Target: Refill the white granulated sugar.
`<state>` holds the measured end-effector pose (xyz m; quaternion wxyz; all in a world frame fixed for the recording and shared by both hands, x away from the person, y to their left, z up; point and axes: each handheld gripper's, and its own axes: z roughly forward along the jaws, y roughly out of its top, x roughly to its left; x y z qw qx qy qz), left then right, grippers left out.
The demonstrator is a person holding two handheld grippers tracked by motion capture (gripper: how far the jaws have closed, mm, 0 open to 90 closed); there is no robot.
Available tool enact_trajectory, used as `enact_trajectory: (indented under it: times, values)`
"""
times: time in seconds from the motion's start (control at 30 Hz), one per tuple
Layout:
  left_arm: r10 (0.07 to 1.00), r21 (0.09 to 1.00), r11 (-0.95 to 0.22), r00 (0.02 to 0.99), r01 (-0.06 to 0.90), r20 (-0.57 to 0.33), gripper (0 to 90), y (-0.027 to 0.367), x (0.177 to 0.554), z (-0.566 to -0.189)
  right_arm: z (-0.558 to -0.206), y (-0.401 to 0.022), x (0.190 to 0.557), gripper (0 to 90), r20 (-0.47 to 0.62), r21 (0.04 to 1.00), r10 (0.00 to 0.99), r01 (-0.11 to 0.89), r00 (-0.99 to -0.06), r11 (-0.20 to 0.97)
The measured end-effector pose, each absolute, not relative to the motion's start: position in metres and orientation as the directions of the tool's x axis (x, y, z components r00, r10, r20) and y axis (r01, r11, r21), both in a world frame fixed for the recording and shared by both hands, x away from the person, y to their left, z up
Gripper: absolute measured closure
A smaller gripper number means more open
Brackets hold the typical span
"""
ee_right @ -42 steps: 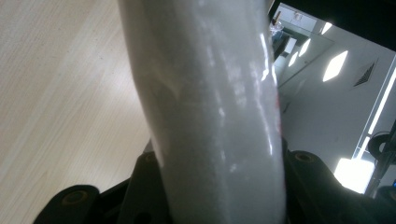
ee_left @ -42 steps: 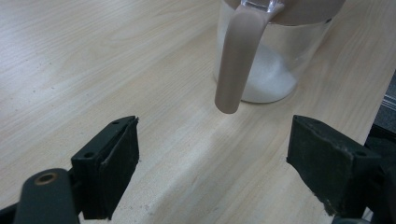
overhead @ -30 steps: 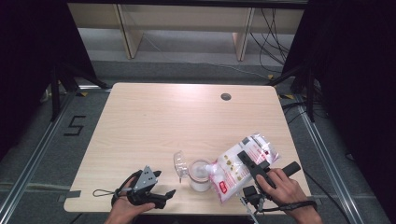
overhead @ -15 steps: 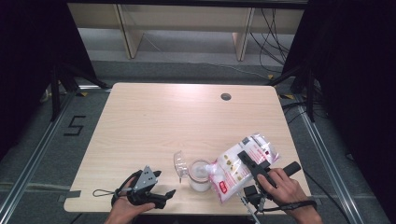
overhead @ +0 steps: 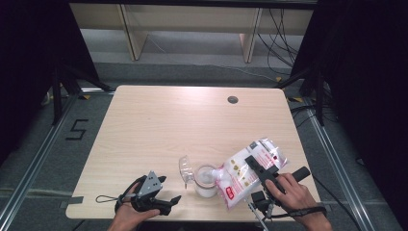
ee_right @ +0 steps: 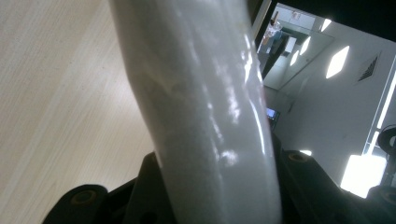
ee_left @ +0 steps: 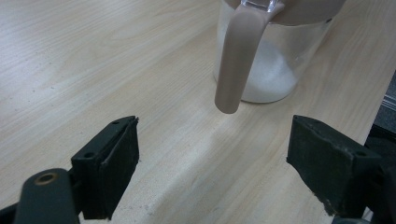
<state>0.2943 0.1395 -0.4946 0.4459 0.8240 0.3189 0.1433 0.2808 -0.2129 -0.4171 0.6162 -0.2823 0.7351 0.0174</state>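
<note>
Bag tipped over jar, near table edge.

Right gripper (overhead: 260,167) clamped on bag (overhead: 243,174), jaws pressed into its sides; bag's mouth hidden behind jar rim in high view, print on bag too small to read; in right gripper view bag (ee_right: 205,116) blocking both jaw tips, contents seen as pale mass through shiny film. Right hand (overhead: 290,192) at near right edge, wrist cut off by frame, gripper angled up and left, bag slanted down toward jar (overhead: 205,181). Left gripper (overhead: 159,198) open, jaws wide apart with nothing between, resting low near front edge, left hand (overhead: 130,211) half cut off below. In left gripper view, jar (ee_left: 273,56) just ahead, top cropped, white powder at bottom, beige handle (ee_left: 236,60) hanging down its side. Clear lid (overhead: 184,167) just left of jar, hard to make out against table (overhead: 159,125).
</note>
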Motion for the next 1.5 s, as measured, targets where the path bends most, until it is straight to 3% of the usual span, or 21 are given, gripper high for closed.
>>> enact_trajectory:
  times: [1.5]
  values:
    - [0.655,0.823,-0.405,0.754,0.398,-0.043,16.5,0.14,0.294,-0.4939,-0.4175,-0.2154,0.2796,70.2,-0.941,-0.244,-0.321,-0.442,-0.107,0.863]
